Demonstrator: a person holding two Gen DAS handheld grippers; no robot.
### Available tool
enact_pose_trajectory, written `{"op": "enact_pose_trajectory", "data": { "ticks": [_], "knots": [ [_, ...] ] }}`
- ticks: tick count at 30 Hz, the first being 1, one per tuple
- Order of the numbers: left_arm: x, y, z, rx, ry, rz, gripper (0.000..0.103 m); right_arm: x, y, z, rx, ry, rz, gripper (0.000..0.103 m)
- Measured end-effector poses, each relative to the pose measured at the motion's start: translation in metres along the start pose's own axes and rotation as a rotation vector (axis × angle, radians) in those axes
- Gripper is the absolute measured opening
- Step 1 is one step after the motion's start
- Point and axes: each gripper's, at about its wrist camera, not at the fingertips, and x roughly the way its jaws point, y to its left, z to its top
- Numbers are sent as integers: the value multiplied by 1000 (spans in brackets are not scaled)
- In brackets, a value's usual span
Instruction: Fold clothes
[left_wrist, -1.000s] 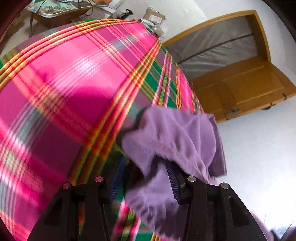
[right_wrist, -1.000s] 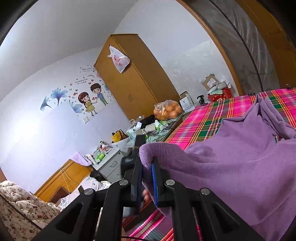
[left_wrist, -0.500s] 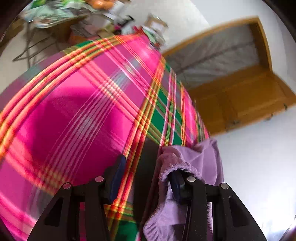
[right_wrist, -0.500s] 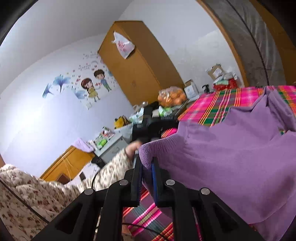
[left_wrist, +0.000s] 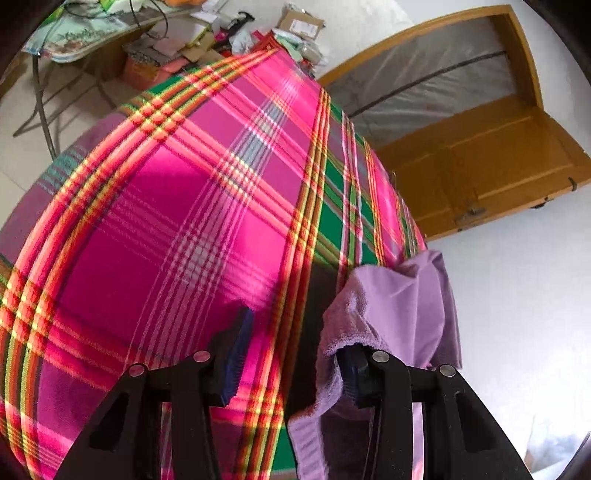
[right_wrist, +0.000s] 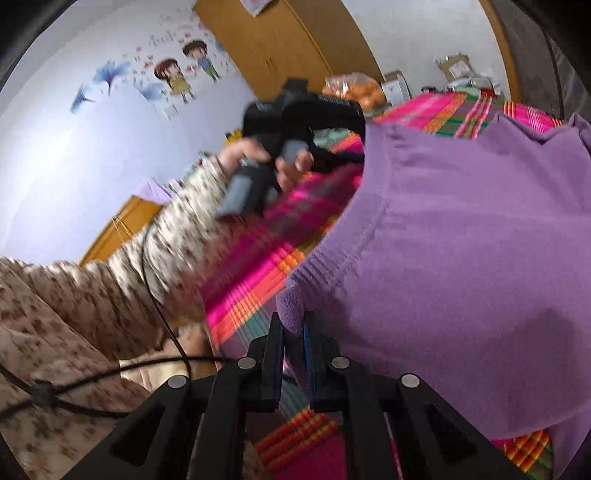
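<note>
Left two-finger black gripper (left_wrist: 291, 354): jaws spread wide, purple knit cloth (left_wrist: 391, 306) draped over one finger only. Right two-finger black gripper (right_wrist: 293, 345): jaws nearly closed, pinching the cloth's hem. Left hand (right_wrist: 266, 155), floral sleeve (right_wrist: 122, 266), gripping its handle.

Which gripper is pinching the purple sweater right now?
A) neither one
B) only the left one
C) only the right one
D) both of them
C: the right gripper is clamped on the purple sweater hem, while the left gripper is open, the knit only draped over one finger.
</note>
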Motion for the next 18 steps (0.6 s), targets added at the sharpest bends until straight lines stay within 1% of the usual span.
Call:
{"op": "enact_pose_trajectory", "data": {
  "ticks": [5, 6, 12, 14, 17, 18],
  "knots": [
    [-4, 10, -6, -56, 65, -62, 45, 7, -6, -8, 8, 46, -24, 10],
    [-5, 12, -7, -69, 78, -76, 45, 9, -6, -9, 0, 60, -44, 10],
    [-10, 30, -16, -162, 145, -166, 45, 15, -12, -10, 11, 71, -83, 11],
    [-14, 32, -20, -185, 138, -170, 45, 23, -9, -7, 13, 73, -88, 11],
    [-24, 35, -26, -201, 94, -158, 46, 26, -8, -5, 9, 65, -90, 11],
    [-26, 37, -28, -219, 80, -166, 46, 26, -8, -4, 9, 64, -93, 11]
  ]
}}
